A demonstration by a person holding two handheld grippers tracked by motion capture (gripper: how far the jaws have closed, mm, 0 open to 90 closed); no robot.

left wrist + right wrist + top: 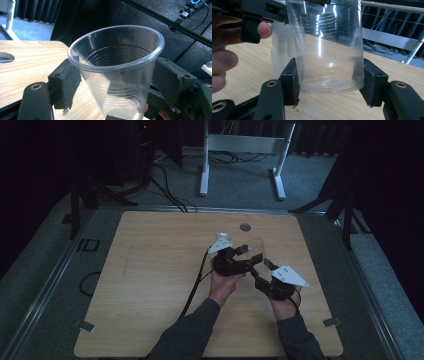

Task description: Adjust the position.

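High view: a wooden surface [150,285] in the middle of the frame, with two forearms entering from the bottom edge. The left hand-held gripper [243,257] and the right hand-held gripper [261,270] meet just right of centre around a clear plastic cup [256,251], which is faint from this camera. A round grommet [244,227] lies above them on the surface.

Left gripper view: the cup [117,72] fills the centre, rim upward and tilted toward the upper right. The black pads [65,82] sit at its sides just below the rim; whether they press on the wall cannot be told, and the jaws stand partly apart.

Right gripper view: the cup's lower part [329,65] stands between the right pads [291,80], which touch the wall on both sides near the base, a firm hold. A second stack of clear cups [280,55] stands behind it at left, and fingers [227,50] of the other hand occupy the upper left
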